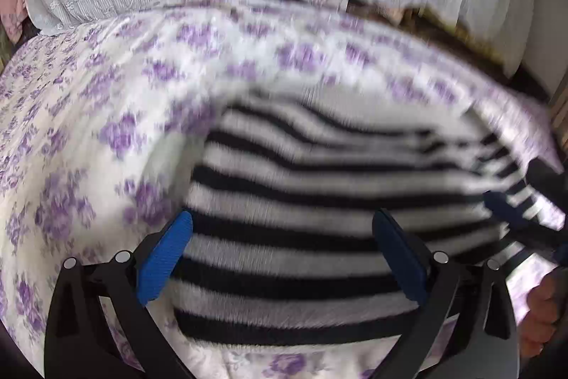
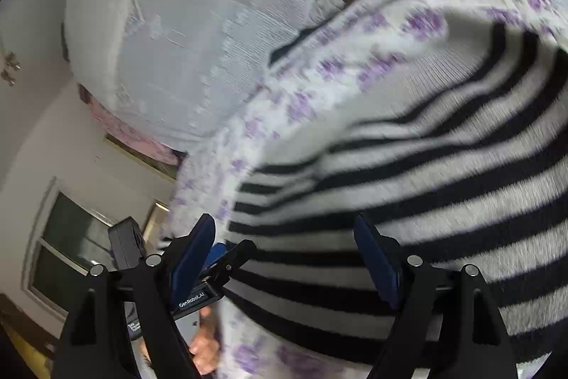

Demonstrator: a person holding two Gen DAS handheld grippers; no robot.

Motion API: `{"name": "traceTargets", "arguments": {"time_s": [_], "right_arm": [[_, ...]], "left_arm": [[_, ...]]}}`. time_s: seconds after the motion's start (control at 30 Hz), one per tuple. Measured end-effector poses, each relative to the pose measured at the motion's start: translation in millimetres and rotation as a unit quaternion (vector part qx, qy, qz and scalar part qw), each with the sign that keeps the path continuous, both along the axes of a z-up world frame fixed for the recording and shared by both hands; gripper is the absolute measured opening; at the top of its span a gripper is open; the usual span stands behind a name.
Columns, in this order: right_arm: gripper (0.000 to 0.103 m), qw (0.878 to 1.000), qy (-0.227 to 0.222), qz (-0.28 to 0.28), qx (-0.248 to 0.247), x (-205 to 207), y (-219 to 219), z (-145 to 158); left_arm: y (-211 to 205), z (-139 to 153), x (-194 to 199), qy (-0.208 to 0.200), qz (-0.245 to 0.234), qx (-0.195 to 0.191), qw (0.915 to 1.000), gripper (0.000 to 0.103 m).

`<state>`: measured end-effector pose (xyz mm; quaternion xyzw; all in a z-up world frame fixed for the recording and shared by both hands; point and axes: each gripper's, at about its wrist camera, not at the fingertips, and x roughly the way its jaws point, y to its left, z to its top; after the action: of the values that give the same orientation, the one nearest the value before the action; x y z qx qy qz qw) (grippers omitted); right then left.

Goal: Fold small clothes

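Both grippers, left (image 1: 282, 258) and right (image 2: 284, 258), gape wide, gripping nothing. The striped top (image 1: 319, 201) lies on the floral sheet (image 1: 88, 102), under both. Blur suggests haste; a snatched single layer could skew the fold.

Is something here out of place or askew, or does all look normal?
Nothing looks damaged or spilled. The striped garment lies on the floral sheet with its upper part rumpled, as expected mid-fold. Both views are motion-blurred, so fine detail cannot be judged.
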<state>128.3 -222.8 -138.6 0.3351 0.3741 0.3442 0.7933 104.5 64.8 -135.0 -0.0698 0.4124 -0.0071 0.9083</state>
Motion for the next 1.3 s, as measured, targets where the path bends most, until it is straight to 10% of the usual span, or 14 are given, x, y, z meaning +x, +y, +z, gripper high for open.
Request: {"name": "traceTargets", "arguments": {"time_s": [0.23,0.37,0.63,0.77,1.3], "right_arm": [[0.086,0.998,0.037,0.004,0.057,38.5,25.6,-9.5],[0.074,0.999,0.035,0.015,0.011,44.5,35.5,-29.5],[0.088,0.999,-0.014,0.027,-0.017,26.7,48.0,-4.6],[0.088,0.999,-0.009,0.024,-0.031,32.5,45.6,-23.9],[0.093,0.999,-0.017,-0.035,-0.006,-33.8,-17.4,-1.7]], "left_arm": [[20.4,-10.0,38.1,0.035,0.035,-0.015,0.9986,0.099],[26.8,-37.4,48.3,0.071,0.040,-0.023,0.9964,0.099],[23.2,-11.1,31.0,0.023,0.038,-0.012,0.9990,0.098],[20.5,-38.4,44.4,0.076,0.041,0.010,0.9962,0.099],[-5.0,12.5,-4.8,-0.002,-0.006,-0.017,0.9998,0.098]]}}
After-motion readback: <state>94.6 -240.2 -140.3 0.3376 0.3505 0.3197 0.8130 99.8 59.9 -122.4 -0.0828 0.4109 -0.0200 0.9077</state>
